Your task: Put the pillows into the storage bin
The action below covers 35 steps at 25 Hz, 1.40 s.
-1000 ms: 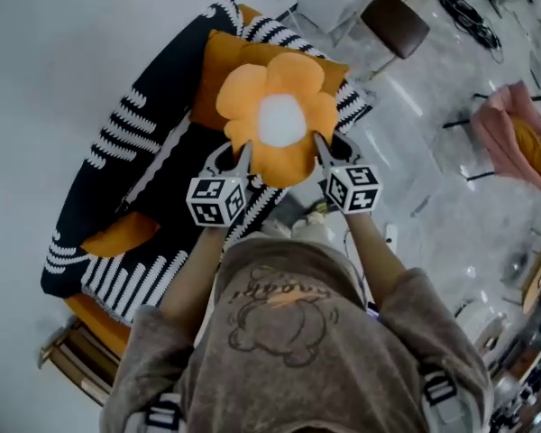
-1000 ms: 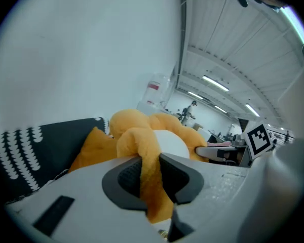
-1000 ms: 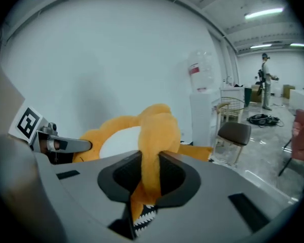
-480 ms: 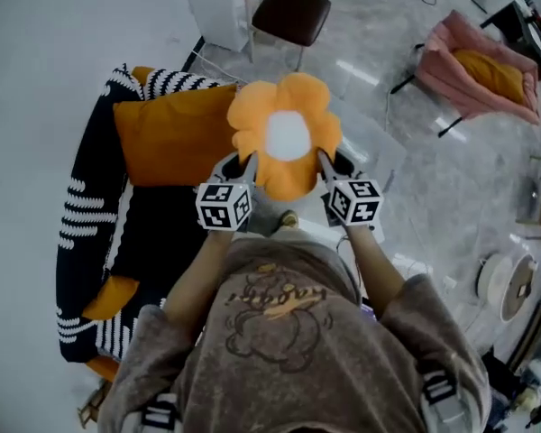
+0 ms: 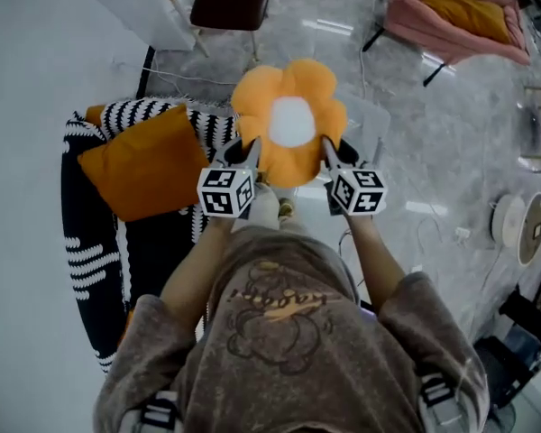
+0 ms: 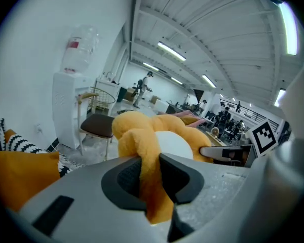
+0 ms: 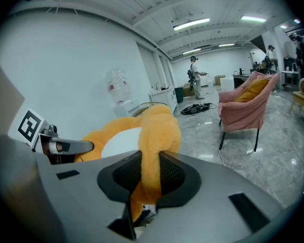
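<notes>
Flower pillow [image 5: 290, 120] pinched by left claw [image 5: 250, 149] and right claw [image 5: 325, 146]; head view alone shows the person's shirt [image 5: 279, 332]

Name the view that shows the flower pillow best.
Head view: nearly the whole flower pillow shows, petals and white centre. Both gripper views show only a pinched petal and part of the centre.

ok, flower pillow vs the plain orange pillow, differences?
The flower pillow has petals and a white centre; the plain orange pillow is square, one colour. The flower pillow is held up, left gripper and right gripper each clamping a petal; the plain orange pillow lies on the striped throw. Both orange.
</notes>
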### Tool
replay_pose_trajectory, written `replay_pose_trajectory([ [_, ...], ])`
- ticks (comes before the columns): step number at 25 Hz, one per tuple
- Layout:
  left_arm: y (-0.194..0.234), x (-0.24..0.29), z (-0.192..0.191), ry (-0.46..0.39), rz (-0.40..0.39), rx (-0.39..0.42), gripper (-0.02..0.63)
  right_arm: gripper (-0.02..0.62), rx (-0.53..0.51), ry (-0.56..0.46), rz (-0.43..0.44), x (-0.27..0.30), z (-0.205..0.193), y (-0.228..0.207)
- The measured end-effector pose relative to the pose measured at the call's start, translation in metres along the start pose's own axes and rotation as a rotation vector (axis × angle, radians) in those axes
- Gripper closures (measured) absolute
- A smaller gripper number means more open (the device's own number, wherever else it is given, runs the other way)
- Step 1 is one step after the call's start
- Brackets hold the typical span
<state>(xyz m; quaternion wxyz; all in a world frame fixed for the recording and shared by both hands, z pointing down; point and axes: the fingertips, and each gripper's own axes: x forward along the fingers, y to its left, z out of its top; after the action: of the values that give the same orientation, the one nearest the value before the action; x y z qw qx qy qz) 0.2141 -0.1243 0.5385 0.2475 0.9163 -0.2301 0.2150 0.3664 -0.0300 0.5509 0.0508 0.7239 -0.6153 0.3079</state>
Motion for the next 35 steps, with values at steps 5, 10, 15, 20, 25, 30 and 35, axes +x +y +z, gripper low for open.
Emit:
replay_pose_trajectory([
  [5,0.011,0.066,0.006,0.066,-0.049,0.011,0.548,0.52,0.058,0.014,-0.077,0.039,0.0,-0.045],
  [10,0.03,0.13,-0.021,0.156,-0.097,0.01,0.545,0.514,0.116,0.059,-0.143,0.08,-0.029,-0.085],
  [15,0.057,0.194,-0.054,0.233,-0.119,0.017,0.545,0.512,0.177,0.103,-0.185,0.126,-0.072,-0.121],
  [20,0.08,0.23,-0.065,0.239,-0.048,0.012,0.415,0.401,0.197,0.103,-0.211,0.15,-0.087,-0.145],
  [25,0.088,0.232,-0.07,0.27,-0.026,-0.029,0.273,0.239,0.202,0.132,-0.186,0.153,-0.089,-0.141],
  [30,0.076,0.202,-0.06,0.258,-0.009,-0.026,0.272,0.241,0.173,0.138,-0.113,0.141,-0.078,-0.121],
  [35,0.057,0.146,-0.04,0.181,0.046,-0.025,0.272,0.244,0.117,0.132,0.015,0.117,-0.06,-0.083],
])
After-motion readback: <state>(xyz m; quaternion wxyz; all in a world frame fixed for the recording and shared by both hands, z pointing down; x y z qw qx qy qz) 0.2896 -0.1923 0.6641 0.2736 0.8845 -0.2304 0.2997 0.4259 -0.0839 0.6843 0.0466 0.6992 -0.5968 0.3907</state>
